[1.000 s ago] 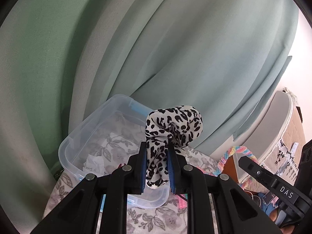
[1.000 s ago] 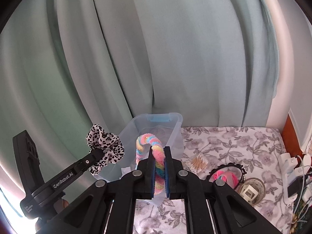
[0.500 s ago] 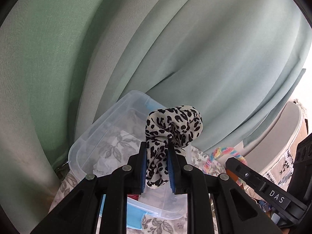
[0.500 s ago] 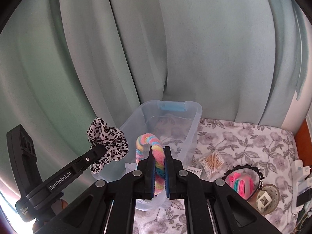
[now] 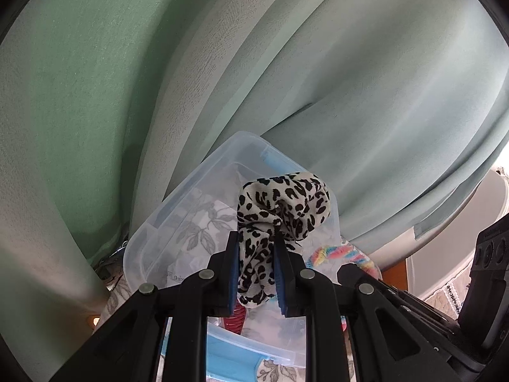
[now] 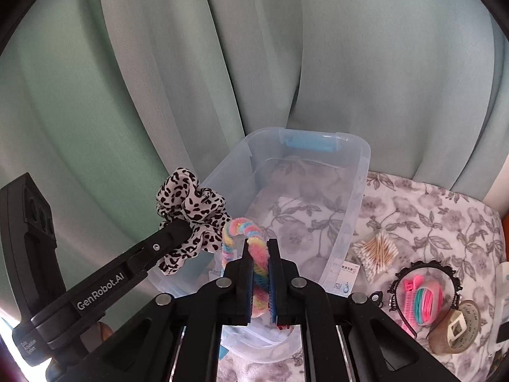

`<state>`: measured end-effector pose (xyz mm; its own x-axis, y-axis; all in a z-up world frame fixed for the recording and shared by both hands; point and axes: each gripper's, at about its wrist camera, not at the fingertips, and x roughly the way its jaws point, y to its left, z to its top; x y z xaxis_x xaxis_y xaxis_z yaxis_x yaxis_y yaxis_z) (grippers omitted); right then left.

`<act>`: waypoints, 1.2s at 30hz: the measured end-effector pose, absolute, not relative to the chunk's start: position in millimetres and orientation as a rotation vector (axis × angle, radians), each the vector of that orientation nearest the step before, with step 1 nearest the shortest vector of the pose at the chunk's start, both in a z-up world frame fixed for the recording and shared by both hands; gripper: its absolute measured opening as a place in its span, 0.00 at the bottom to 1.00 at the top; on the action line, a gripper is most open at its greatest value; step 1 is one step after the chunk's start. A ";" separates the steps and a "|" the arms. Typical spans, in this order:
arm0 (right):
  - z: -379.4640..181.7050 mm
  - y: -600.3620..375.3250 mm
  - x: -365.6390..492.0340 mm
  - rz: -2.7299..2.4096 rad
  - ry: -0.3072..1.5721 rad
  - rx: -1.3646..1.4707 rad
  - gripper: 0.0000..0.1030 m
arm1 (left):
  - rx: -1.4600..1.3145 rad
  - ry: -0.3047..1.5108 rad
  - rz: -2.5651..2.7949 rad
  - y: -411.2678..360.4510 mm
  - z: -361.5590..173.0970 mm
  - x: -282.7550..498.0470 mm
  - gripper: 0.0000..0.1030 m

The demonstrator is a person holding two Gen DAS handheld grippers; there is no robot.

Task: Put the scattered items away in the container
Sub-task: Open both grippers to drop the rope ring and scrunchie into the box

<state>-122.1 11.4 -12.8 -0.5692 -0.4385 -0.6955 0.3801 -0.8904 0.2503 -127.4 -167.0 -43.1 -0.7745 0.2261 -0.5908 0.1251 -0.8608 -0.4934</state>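
Pinching a leopard scrunchie (image 5: 280, 210), left fingers (image 5: 233, 273); right fingers (image 6: 245, 278) clamp a rainbow scrunchie (image 6: 256, 248).

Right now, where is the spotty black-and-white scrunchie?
The spotty scrunchie is pinched in the left gripper, held up over the near left edge of the clear plastic box, right beside the rainbow fuzzy scrunchie in the right gripper.

Colours and patterns we see at the clear bin

We see a white scrunchie (image 5: 280, 210) with black leopard spots, a pastel rainbow scrunchie (image 6: 254, 248), a clear bin (image 6: 350, 210) with a blue latch (image 6: 310, 143), pale green curtains (image 6: 159, 63), a grey floral cloth (image 6: 429, 222), pink and teal hair ties (image 6: 426, 300), and black grippers with blue pads (image 5: 233, 273).
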 end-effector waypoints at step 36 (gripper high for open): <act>-17.3 1.1 -135.2 -2.397 -0.018 1.155 0.60 | -1.111 -0.796 2.803 -170.0 -26.0 -139.1 0.70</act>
